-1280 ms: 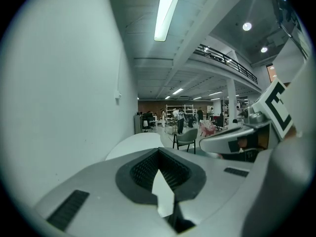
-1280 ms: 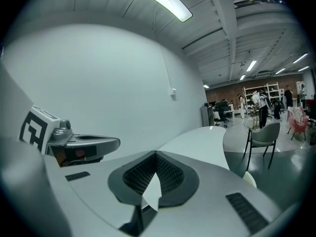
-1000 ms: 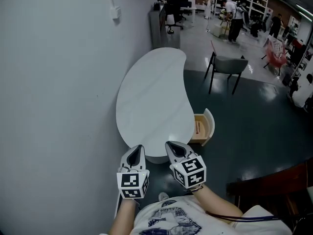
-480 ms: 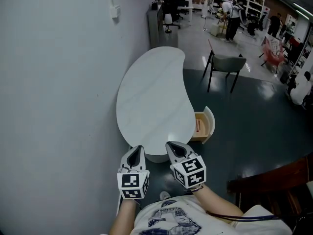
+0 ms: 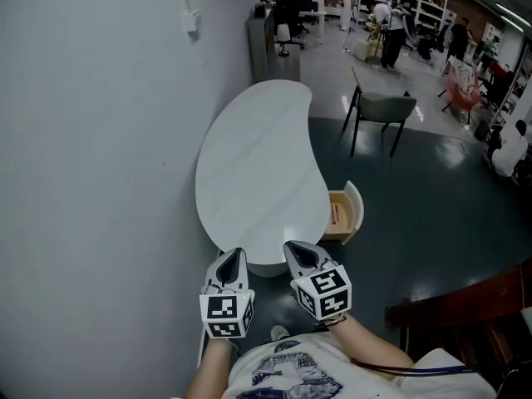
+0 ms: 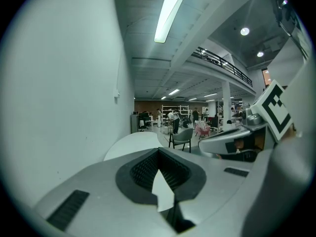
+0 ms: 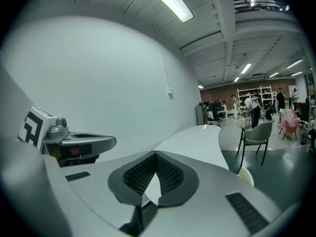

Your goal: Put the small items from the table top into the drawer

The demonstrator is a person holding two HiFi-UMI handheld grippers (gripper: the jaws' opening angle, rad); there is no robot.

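**Head view.** The left gripper [image 5: 233, 257] and the right gripper [image 5: 297, 251] are held side by side, close to the person's body and just short of the near end of the surface [image 5: 249, 165]. Both are closed and carry nothing. This looks like a rest position that keeps them clear of the work area, with no item to fetch. No small items are visible on the top. The drawer [image 5: 347, 213] stands pulled out at the near right edge of the surface, presumably open to receive items. A reddish item [image 5: 335, 214] lies inside it. Its long axis appears to run near to far, but it is too small to be sure. The surface's long axis runs near to far along the wall at left, and the drawer opens to the right, across that axis.

**Left gripper view.** The jaws of the left gripper [image 6: 159, 154] meet at the tips with nothing between them. They point along the surface [image 6: 131, 143] toward the far chair [image 6: 181, 137].

**Right gripper view.** The right gripper [image 7: 155, 157] has its jaws fully together and is empty. It points along the surface [image 7: 197, 139]. The pale drawer front [image 7: 245, 175] shows low at right.

**Judgement.** The transfer looks complete, and the drawer is not yet closed.
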